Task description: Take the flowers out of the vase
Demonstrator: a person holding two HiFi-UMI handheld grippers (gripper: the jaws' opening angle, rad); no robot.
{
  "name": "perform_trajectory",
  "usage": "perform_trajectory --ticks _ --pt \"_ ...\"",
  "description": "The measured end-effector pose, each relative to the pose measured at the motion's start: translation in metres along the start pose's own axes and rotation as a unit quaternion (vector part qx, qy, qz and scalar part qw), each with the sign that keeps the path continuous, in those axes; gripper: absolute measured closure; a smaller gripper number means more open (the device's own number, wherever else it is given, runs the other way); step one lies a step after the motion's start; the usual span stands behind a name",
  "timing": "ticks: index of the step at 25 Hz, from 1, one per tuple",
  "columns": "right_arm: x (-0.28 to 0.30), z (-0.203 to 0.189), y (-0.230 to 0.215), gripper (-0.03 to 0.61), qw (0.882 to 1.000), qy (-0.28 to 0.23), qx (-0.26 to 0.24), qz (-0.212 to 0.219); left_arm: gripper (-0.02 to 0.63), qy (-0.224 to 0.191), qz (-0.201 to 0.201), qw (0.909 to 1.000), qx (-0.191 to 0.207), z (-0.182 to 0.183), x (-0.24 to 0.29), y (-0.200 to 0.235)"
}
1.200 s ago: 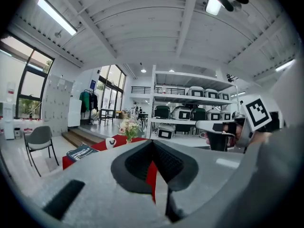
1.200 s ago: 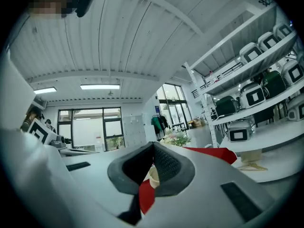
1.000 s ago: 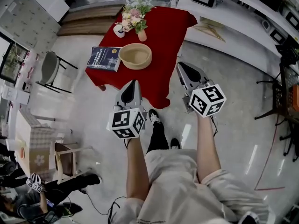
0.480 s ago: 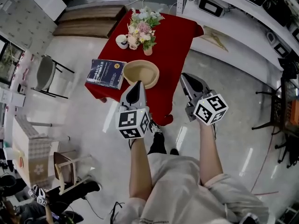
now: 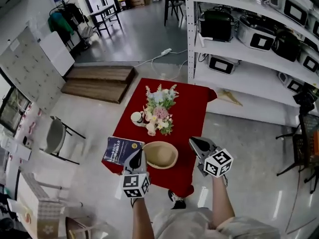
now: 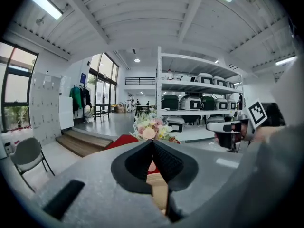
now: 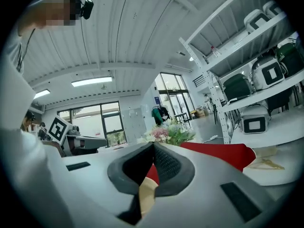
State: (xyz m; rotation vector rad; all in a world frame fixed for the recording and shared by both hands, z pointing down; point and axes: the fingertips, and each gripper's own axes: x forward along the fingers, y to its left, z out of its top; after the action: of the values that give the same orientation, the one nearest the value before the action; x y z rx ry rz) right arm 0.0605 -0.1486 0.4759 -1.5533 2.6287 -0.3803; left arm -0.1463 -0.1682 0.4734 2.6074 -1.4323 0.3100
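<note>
Nothing is done yet. The flowers (image 5: 160,108) stand in the vase (image 5: 151,130), ahead of both grippers, beyond the bowl (image 5: 159,155). The left gripper (image 5: 138,156) and right gripper (image 5: 194,141) are closed and empty, so the whole removal is left.

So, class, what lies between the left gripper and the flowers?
A tan bowl on the red tablecloth; the head view shows it, ahead of the left gripper.

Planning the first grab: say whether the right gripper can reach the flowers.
Probably yes: only bare red cloth lies between the right gripper and the flowers; the bowl sits aside. Shut jaws must open first.
</note>
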Motion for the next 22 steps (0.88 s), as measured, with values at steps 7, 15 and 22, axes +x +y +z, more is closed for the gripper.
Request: perform_trajectory --ticks 7,15,22 --pt "0.043 -0.026 -0.019 0.572 1.000 0.015 -0.005 -0.007 0.604 -0.010 0.009 0.9994 -0.032 -0.016 0.030 0.043" --pt "0.089 -0.048 -0.054 0.572 0.996 0.086 -0.021 -0.005 0.604 0.023 0.042 0.9970 -0.061 -0.046 0.060 0.058" --pt "0.125 -0.016 -0.082 0.572 0.997 0.077 -0.013 0.029 0.604 0.014 0.082 0.9937 -0.075 -0.039 0.067 0.079"
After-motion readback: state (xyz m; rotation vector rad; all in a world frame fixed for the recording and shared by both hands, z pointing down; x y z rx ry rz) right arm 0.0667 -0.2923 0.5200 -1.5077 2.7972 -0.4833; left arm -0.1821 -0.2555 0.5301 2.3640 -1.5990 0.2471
